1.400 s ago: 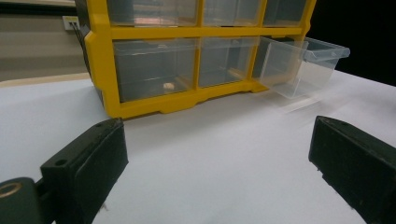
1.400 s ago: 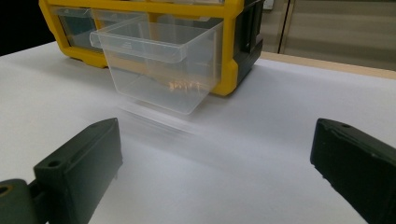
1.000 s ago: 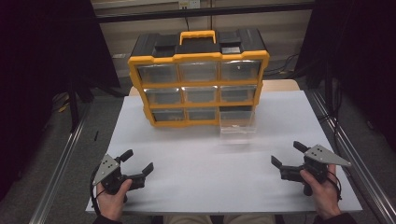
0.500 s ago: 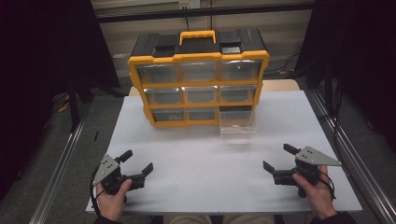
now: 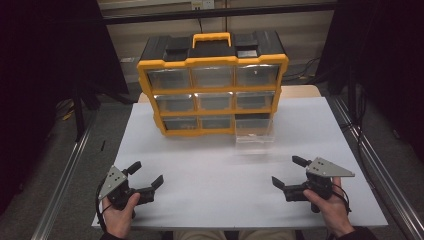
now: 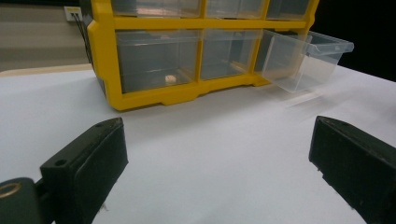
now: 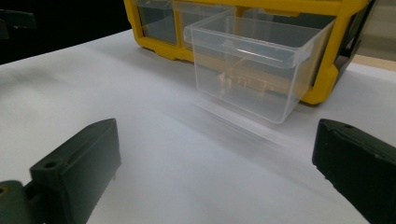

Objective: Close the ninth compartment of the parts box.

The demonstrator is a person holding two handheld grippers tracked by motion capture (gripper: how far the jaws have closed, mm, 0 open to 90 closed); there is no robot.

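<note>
A yellow and black drawer cabinet (image 5: 212,85) with clear drawers stands at the back of the white table (image 5: 220,165). Its bottom right drawer (image 5: 255,134) is pulled out in front of it; it also appears in the left gripper view (image 6: 303,58) and close up in the right gripper view (image 7: 257,60). A small pale round piece (image 6: 171,79) lies in the bottom left drawer. My left gripper (image 5: 145,175) rests open near the front left edge, and my right gripper (image 5: 288,171) is open at the front right. Nothing is between either pair of jaws.
Metal rails (image 5: 65,175) run along both sides of the table. A wooden surface (image 5: 300,91) shows behind the cabinet. Bare white tabletop (image 5: 215,170) lies between the two grippers and the cabinet.
My right gripper has moved left and a little toward the front of the table, staying open. The left gripper has not moved.
</note>
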